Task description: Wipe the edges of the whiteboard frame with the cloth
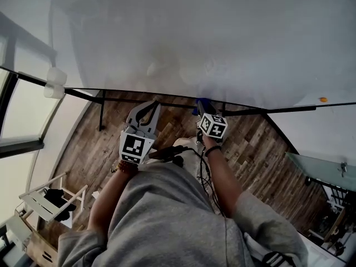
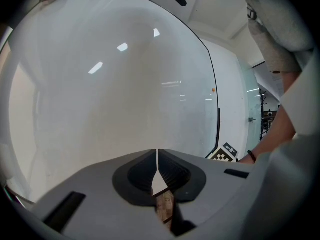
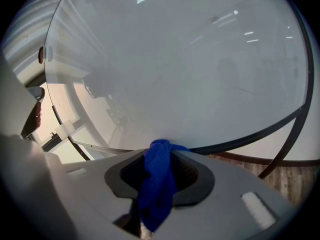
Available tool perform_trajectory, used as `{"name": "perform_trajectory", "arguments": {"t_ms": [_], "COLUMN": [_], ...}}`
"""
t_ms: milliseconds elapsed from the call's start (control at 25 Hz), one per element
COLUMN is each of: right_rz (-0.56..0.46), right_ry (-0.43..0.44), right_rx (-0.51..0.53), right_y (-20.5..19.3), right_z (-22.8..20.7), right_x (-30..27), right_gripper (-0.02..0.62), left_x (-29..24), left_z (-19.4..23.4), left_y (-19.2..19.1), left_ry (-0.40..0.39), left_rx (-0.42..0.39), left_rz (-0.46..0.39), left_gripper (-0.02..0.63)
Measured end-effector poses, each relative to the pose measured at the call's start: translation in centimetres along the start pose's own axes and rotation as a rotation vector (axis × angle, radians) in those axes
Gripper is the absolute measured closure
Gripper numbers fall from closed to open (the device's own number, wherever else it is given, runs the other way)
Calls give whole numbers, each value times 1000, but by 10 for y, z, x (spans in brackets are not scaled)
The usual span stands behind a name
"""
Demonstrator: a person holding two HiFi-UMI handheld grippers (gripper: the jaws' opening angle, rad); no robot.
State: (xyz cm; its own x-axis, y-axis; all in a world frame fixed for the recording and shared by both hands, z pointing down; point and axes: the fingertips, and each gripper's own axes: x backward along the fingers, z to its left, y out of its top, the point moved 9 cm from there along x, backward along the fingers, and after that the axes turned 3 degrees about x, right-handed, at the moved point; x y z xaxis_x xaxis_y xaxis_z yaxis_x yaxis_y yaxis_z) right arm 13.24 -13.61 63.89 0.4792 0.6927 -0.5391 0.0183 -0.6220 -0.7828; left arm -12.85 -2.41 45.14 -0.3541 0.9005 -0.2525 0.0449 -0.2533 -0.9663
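While clamped on the blue cloth [image 3: 159, 179], held its bunched tip against the dark bottom edge of the whiteboard frame [image 3: 260, 133] with the right hand-held gripper [image 3: 167, 153]. Let the rest of the cloth hang back between the jaws toward the camera. Held the left hand-held gripper [image 2: 157, 156] just beside the right, jaws together on nothing, pointed at the white board face [image 2: 110, 84] near that same bottom edge. Stood over a wooden plank floor [image 1: 250, 149], grey sleeves [image 1: 167, 216] filling the lower head view, both arms reached forward toward the board's lower rail.
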Motion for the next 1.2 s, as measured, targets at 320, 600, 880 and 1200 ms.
{"name": "perform_trajectory", "arguments": {"t_ms": [320, 600, 880, 1200], "right_rz": [13, 24, 27, 42], "right_ry": [-5, -18, -5, 14], "right_rx": [0, 52, 51, 66], "right_y": [-2, -1, -3, -5], "right_z": [19, 34, 58, 75], "right_x": [-9, -13, -22, -30], "right_gripper": [466, 466, 466, 466], "left_x": [9, 20, 36, 45], "left_z": [32, 34, 51, 51], "left_y": [-15, -8, -13, -13], "left_ry": [39, 19, 25, 16], "left_rx": [31, -2, 21, -2], "left_rz": [18, -8, -11, -14], "left_gripper": [588, 588, 588, 588]}}
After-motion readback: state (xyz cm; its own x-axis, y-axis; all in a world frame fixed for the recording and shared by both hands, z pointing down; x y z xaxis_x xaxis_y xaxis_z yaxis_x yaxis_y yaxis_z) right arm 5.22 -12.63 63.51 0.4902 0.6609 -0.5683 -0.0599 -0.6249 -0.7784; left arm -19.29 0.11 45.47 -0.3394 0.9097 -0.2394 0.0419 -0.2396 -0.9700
